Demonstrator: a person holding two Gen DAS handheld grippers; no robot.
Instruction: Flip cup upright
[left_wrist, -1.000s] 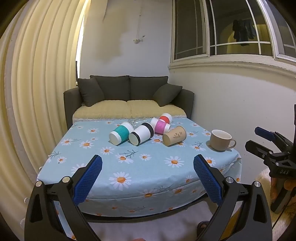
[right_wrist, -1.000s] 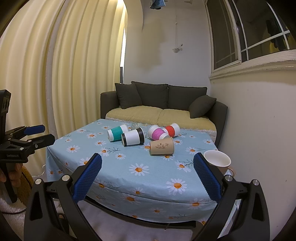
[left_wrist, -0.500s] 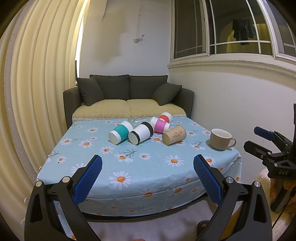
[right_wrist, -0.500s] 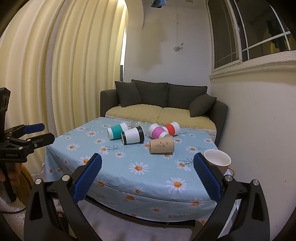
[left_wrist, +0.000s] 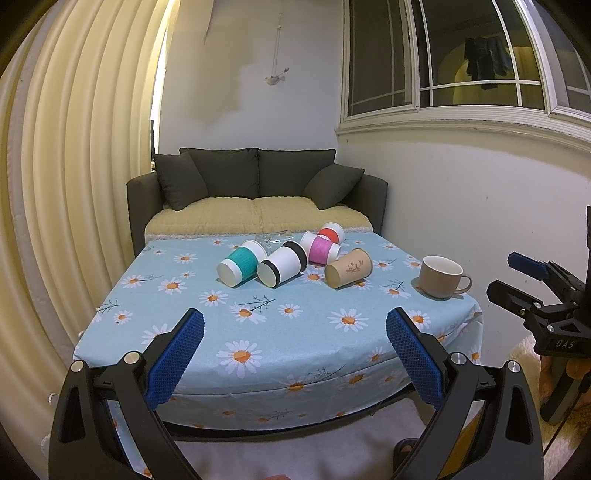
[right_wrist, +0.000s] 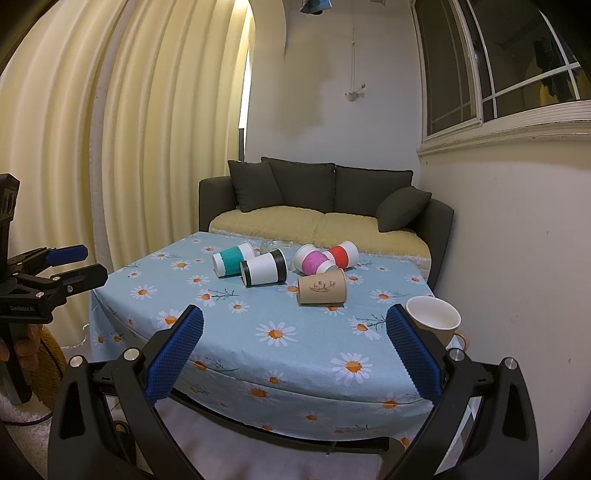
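Five paper cups are seen lying on their sides in a cluster toward the far middle of the table (left_wrist: 280, 343), which is draped in a light blue daisy-print cloth. The teal-sleeved white paper cup (left_wrist: 242, 263) is found at the left of the group, the black-banded white paper cup (left_wrist: 282, 264) just beside it on the right. Behind those, the pink-sleeved paper cup (left_wrist: 320, 250) and the red-sleeved paper cup (left_wrist: 331, 233) are tucked together. The plain brown kraft paper cup (left_wrist: 348, 267) is laid nearest the right, its mouth turned left and toward the near edge. A beige ceramic mug (left_wrist: 441, 276) is stood upright at the table's right edge. The left gripper (left_wrist: 294, 356) is held off the near edge, blue-padded fingers spread wide, nothing between them. The right gripper (right_wrist: 294, 356) is likewise held wide apart and unloaded. A dark grey sofa (left_wrist: 255, 199) is set beyond the table.
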